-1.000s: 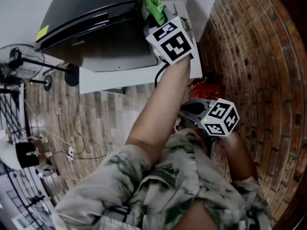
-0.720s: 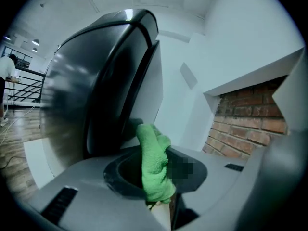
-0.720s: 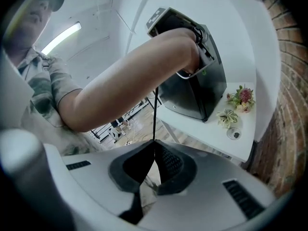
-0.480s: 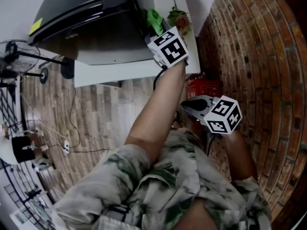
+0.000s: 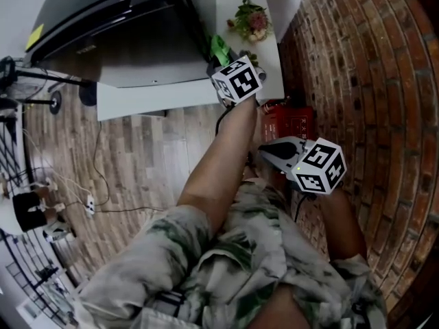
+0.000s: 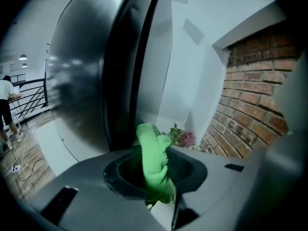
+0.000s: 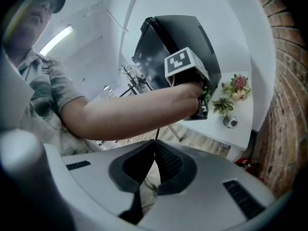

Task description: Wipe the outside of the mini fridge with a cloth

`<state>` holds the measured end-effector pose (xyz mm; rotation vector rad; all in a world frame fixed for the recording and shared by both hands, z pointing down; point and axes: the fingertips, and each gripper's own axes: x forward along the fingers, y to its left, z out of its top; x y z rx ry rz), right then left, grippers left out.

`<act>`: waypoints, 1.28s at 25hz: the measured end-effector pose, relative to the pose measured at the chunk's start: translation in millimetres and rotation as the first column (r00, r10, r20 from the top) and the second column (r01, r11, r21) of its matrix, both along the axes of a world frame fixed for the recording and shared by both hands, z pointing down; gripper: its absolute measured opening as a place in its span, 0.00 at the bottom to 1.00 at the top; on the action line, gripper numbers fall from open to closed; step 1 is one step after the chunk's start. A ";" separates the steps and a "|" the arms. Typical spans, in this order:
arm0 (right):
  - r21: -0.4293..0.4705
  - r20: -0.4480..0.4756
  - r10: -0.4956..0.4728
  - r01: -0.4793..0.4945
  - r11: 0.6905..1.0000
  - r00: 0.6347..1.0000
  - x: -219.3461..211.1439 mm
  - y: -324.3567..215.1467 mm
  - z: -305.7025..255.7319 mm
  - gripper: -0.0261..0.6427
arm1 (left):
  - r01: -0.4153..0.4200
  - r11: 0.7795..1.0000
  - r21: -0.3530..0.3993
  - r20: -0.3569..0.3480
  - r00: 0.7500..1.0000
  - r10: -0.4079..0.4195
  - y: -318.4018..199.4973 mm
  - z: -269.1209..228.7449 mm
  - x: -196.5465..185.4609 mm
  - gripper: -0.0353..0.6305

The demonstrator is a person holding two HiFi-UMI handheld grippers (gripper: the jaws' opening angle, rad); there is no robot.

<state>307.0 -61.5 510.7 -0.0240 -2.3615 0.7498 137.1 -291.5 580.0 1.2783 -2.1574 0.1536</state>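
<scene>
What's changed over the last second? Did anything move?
The left gripper, shut on the green cloth, slid along the mini fridge's side toward the person. The head camera shifted too, bringing flowers into sight. The right gripper stayed shut and empty, held low.

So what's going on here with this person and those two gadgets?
A person is set to wipe a dark, glossy mini fridge that sits on a white table. The left hand-held gripper is clamped on a bright green cloth, held up by the fridge's side. Whether the cloth touches it is unclear. The right hand-held gripper is shut on nothing, near the person's body.
</scene>
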 end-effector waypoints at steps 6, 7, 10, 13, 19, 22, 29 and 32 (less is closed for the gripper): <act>-0.022 -0.025 0.008 -0.009 1.000 1.000 7.0 -2.8 12.9 0.07 | 0.000 0.996 -0.091 -0.026 1.000 -0.002 10.5 51.0 2.9 0.23; -0.024 -0.027 0.007 -0.008 1.000 1.000 6.4 -3.2 13.8 0.07 | -0.001 0.994 -0.106 -0.031 1.000 -0.002 12.8 58.5 2.6 0.23; -0.026 -0.027 0.004 -0.005 1.000 1.000 3.2 -6.7 15.0 0.07 | -0.018 0.990 -0.141 -0.033 0.999 0.013 19.3 76.5 2.6 0.23; -0.025 -0.029 -0.004 0.003 1.000 1.000 0.5 -10.6 15.6 0.07 | -0.048 0.985 -0.169 -0.035 0.998 0.042 25.6 88.9 8.1 0.23; -0.016 -0.022 -0.034 0.033 0.999 0.999 -14.5 -18.0 14.7 0.07 | -0.164 0.966 -0.202 -0.009 0.986 0.165 36.7 100.1 25.0 0.23; -0.005 -0.008 -0.052 0.052 0.999 0.999 -21.5 -22.5 12.3 0.07 | -0.219 0.954 -0.206 -0.003 0.975 0.224 42.8 102.1 35.2 0.23; 0.010 0.070 -0.023 0.022 1.000 0.997 -39.1 -44.0 -2.5 0.07 | -0.473 0.858 -0.198 -0.015 0.877 0.480 74.4 95.5 75.3 0.23; 0.024 0.133 -0.064 0.061 0.998 0.989 -55.6 -44.8 -20.9 0.07 | -0.494 0.848 -0.191 -0.035 0.867 0.497 94.5 87.4 63.1 0.23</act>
